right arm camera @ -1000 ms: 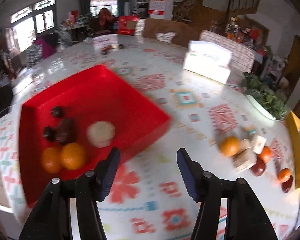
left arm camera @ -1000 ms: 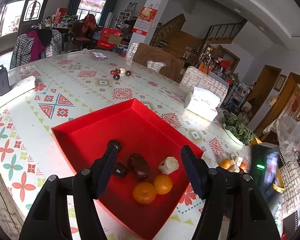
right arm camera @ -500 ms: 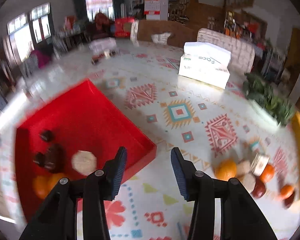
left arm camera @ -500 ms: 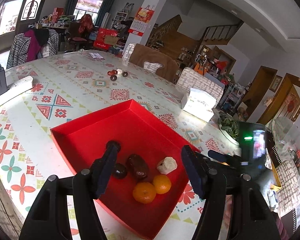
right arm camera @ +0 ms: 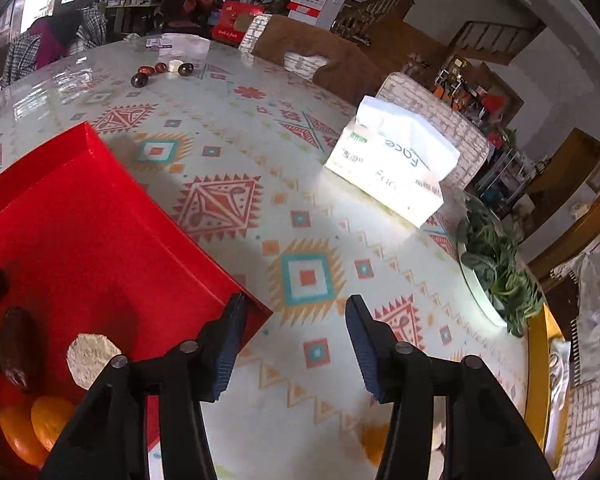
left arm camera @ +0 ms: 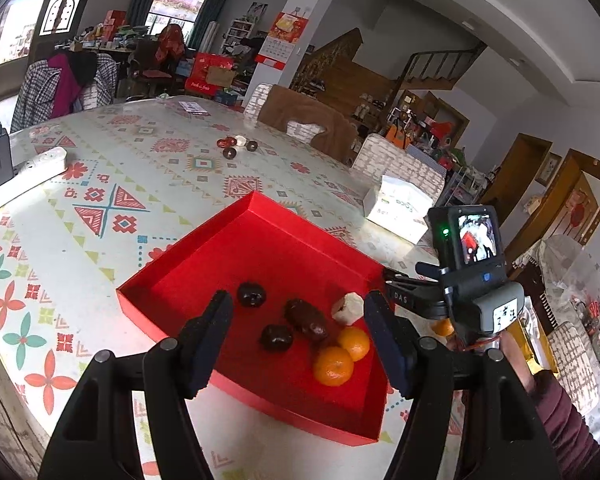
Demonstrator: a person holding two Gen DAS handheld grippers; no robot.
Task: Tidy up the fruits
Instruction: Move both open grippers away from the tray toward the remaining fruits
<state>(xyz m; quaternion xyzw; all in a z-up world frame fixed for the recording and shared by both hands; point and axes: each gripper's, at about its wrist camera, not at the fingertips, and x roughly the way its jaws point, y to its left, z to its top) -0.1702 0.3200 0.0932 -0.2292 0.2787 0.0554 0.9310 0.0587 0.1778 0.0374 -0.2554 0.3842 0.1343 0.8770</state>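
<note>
Hovering with nothing between its half-spread fingers, the left gripper [left arm camera: 300, 330] framed the fruit in the red tray [left arm camera: 188, 256]: two oranges [left arm camera: 342, 356] by its right finger, dark dates [left arm camera: 306, 318] midway. The right gripper [right arm camera: 296, 338] was opening, empty, over bare tablecloth [right arm camera: 300, 216], the tray's corner just behind its left finger, a tissue box [right arm camera: 396, 164] beyond.

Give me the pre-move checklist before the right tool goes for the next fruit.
1. Right tool empty: ok, jaws opening with nothing between them.
2. Left tool empty: ok, over the red tray.
3. Tray has room: ok, far half bare.
4. Tray contents settled: ok, two oranges, a pale chunk and dark fruits lie inside.
5. Next fruit sighted: cannot tell, only an orange blur under the right tool.
6. Tissue pack clear of path: ok.
</note>
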